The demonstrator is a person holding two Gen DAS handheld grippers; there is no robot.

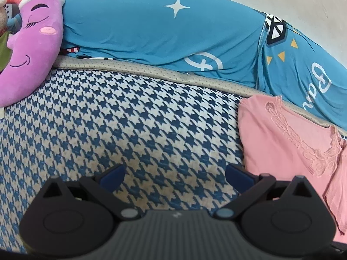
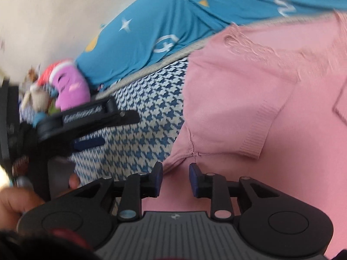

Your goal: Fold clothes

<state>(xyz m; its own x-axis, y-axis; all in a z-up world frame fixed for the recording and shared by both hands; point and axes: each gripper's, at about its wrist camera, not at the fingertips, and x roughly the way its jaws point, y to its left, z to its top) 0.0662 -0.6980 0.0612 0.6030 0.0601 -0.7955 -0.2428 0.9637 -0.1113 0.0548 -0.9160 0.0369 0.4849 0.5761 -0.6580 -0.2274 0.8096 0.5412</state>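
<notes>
A pink knit top (image 1: 282, 140) with a lace neckline lies flat on the houndstooth bed cover (image 1: 130, 119), to the right of my left gripper (image 1: 174, 173). That gripper hovers over bare cover, jaws wide open and empty. In the right wrist view the pink top (image 2: 249, 97) fills the right half, with a ribbed sleeve cuff (image 2: 260, 134) folded over its body. My right gripper (image 2: 175, 171) is low over the top's lower left edge, open with a narrow gap and no fabric pinched between the pads. The left gripper (image 2: 117, 130) shows side-on at the left, held by a hand (image 2: 13, 203).
A blue star-printed quilt (image 1: 162, 32) is bunched along the back of the bed against a pale wall (image 1: 303, 0). A purple moon plush (image 1: 32, 43) with a red cap rests at the far left. Houndstooth cover (image 2: 147, 119) stretches between the plush and the top.
</notes>
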